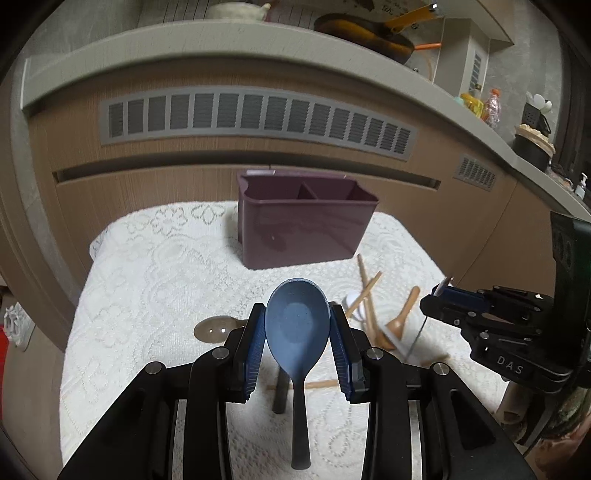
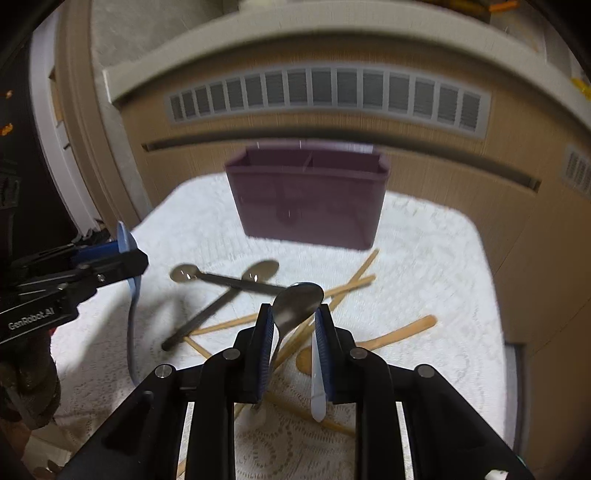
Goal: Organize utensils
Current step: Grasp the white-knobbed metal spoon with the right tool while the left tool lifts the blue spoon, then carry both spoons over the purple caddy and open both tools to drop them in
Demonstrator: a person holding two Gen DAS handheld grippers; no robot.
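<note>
My left gripper (image 1: 297,325) is shut on a blue spoon (image 1: 297,328), gripping its bowl, handle hanging down, above the lace-covered table. It also shows in the right wrist view (image 2: 127,251). My right gripper (image 2: 295,317) is shut on a metal spoon (image 2: 297,301) with a white handle (image 2: 317,387). A purple two-compartment utensil holder (image 1: 306,225) (image 2: 308,195) stands at the table's far side, apart from both grippers. Wooden chopsticks (image 2: 347,286), a wooden spoon (image 2: 399,332) and two dark-handled metal spoons (image 2: 221,278) lie below.
The white lace tablecloth (image 1: 155,266) covers a small table in front of a wooden cabinet with a grey vent (image 1: 255,118). A counter above holds a pan (image 1: 369,33) and bottles (image 1: 484,103).
</note>
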